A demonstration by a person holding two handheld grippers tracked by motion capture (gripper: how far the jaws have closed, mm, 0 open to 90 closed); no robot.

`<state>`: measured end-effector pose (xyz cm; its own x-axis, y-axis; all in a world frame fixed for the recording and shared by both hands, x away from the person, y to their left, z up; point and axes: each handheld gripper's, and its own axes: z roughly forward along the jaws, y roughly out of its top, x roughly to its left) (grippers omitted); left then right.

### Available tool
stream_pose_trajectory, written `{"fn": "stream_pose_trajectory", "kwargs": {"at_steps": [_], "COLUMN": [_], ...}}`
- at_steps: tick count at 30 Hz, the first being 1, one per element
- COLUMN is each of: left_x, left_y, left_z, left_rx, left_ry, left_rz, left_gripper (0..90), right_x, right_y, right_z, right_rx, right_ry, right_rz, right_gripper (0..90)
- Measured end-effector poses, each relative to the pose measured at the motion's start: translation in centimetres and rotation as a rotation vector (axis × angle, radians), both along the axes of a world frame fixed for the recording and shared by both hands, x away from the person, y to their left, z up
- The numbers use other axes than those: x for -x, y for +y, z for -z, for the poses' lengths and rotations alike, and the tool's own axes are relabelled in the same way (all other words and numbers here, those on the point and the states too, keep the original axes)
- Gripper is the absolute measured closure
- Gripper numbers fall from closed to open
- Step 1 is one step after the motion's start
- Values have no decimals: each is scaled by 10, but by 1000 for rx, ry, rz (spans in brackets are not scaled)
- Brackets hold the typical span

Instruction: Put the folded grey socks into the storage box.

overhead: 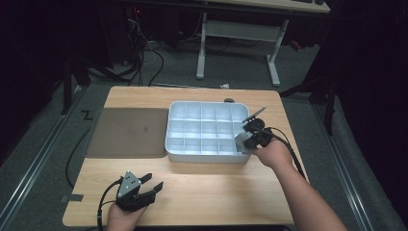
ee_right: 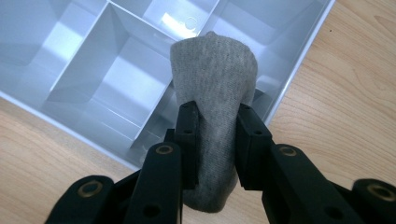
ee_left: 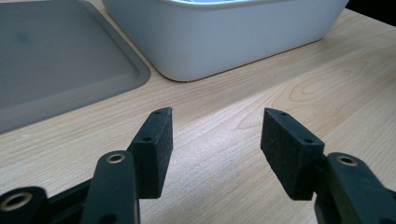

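Your right gripper [ee_right: 215, 116] is clamped on a rolled grey sock [ee_right: 214, 88], the two pads squeezing its middle so the bundle bulges out above and below them. In the high view the right gripper [overhead: 251, 136] hangs over the near right corner of the white divided organiser box [overhead: 173, 144], and the sock's free end points into a compartment beside the box's right wall. Your left gripper [ee_left: 215, 140] sits with its jaws spread and nothing between them, low over the tabletop [ee_left: 280, 93] at the near left, well apart from the box; the grey tray [ee_left: 56, 60] lies to the left of the box.

The likely next move is lowering the sock into one cell and letting go. Watch these risks:

- The roll looks about as wide as the compartment, so if you come down off-centre it may catch on a divider and perch on the rim instead of dropping in.
- You are working right at the box's outer wall. Drift further right and the sock could land on the bare tabletop.
- Pressing down on a jammed sock could tip or slide the light box, since your left gripper is not steadying it.
- Releasing too high may let the roll spring open and spill across two cells.
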<state>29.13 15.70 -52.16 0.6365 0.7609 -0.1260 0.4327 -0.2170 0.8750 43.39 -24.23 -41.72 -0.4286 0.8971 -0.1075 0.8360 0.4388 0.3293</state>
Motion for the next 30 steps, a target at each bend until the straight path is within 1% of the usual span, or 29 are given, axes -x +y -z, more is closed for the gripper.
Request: {"fn": "stream_pose_trajectory", "kwargs": {"at_steps": [2,3,5,10,11,12,13,15,16,19,23,24,30], "left_x": [0,0,0,-1,-1,-1,-1,-1,-1,-1,-1,-1,-1], "left_y": [0,0,0,1,1,1,1,1,1,2,1,1,2], "left_z": [0,0,0,0,0,0,1,0,0,0,0,0,0], "left_rx": [1,1,3,-3,-4,-4,-3,-3,-2,-1,-1,-1,4], "left_ry": [1,1,-1,0,1,0,1,1,1,-1,2,2,5], "left_rz": [0,0,-2,-3,-1,-2,-2,-2,-2,-2,0,0,0], "left_gripper": [446,446,446,445,445,445,445,445,445,445,445,445,445], "right_x": [-2,-2,-3,-5,-5,-6,-6,-7,-8,-9,-11,-10,-12], "right_y": [2,3,4,6,7,7,9,11,11,12,11,11,12], "right_z": [3,4,7,11,11,13,14,18,19,21,22,23,27], "right_rx": [15,17,27,44,49,63,76,87,94,98,93,92,102], "right_ry": [0,6,7,14,22,23,25,30,31,39,46,50,61], "right_rz": [-5,8,-2,-5,2,-16,-19,-14,-24,-17,-25,-15,-20], "right_gripper": [745,745,745,747,748,748,749,749,749,749,748,748,747]}}
